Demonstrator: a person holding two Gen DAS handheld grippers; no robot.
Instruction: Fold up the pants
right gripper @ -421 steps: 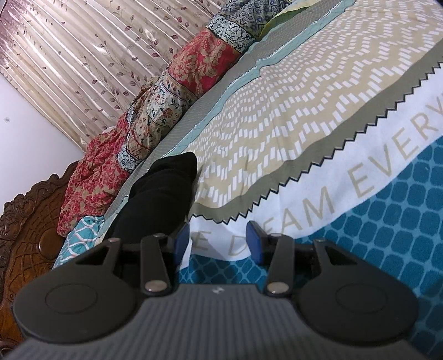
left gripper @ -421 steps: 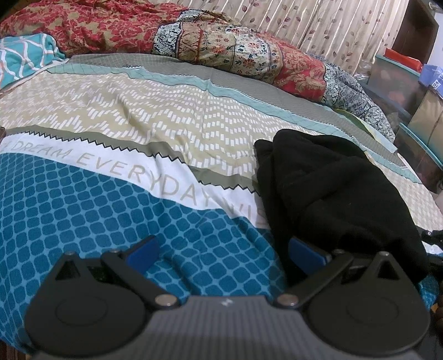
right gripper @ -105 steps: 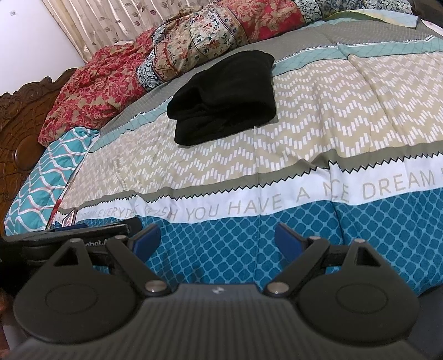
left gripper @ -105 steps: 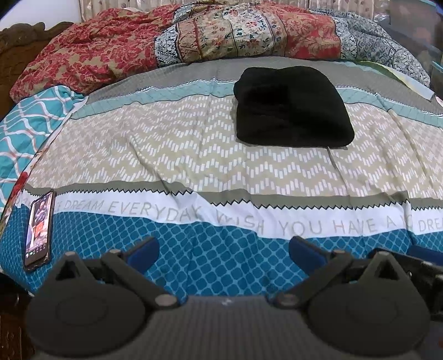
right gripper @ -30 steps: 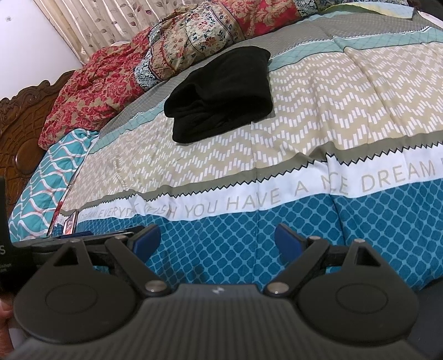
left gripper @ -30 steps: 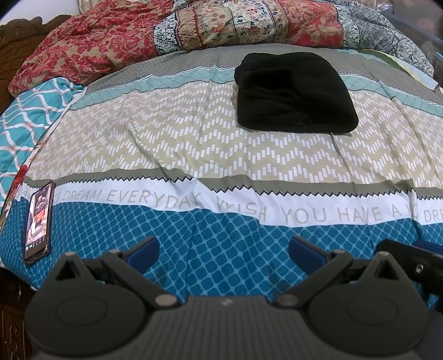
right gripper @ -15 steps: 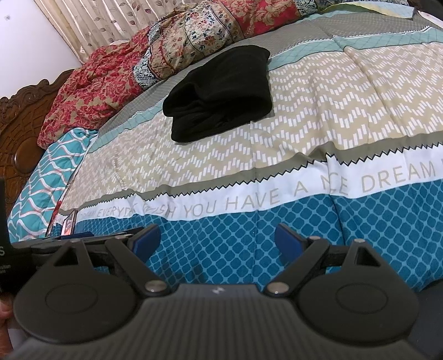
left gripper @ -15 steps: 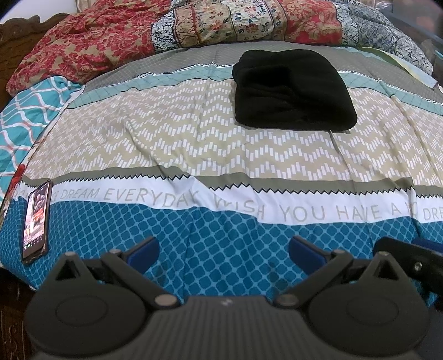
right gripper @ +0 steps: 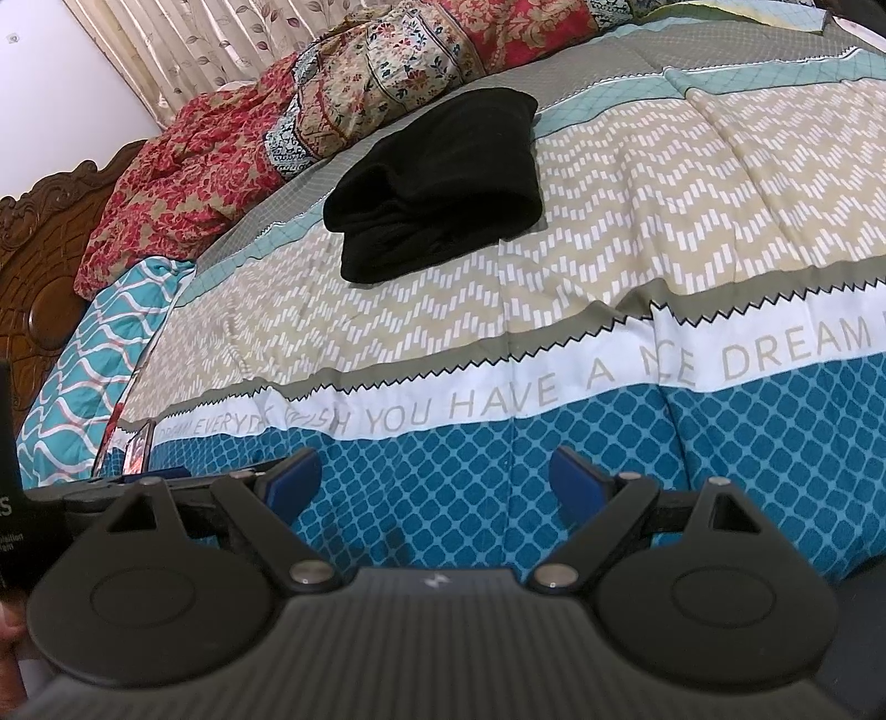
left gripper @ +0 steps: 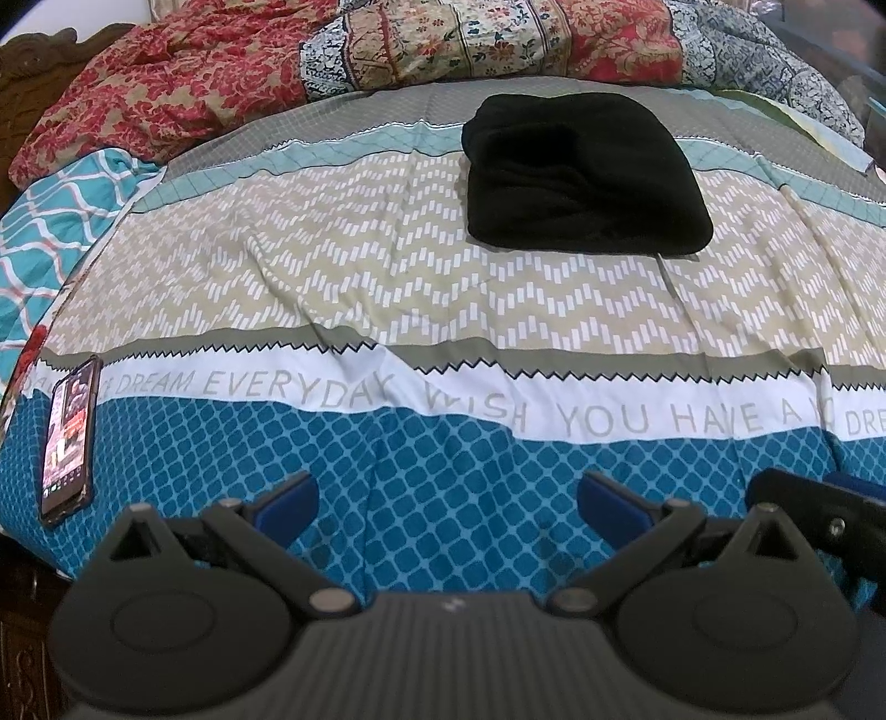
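Tools hanging spread over bed, pants folded beyond

Left tool is sitting at the bottom of its frame with blue pads spread wide, gripping nothing, over the blue-patterned edge of the bedspread. Right tool is likewise hanging with its pads apart and empty at the bottom of its own frame. Black pants are lying as a folded bundle in the upper centre-right of the left view, well apart from both tools, near the floral quilt. Phone is resting at the left edge.
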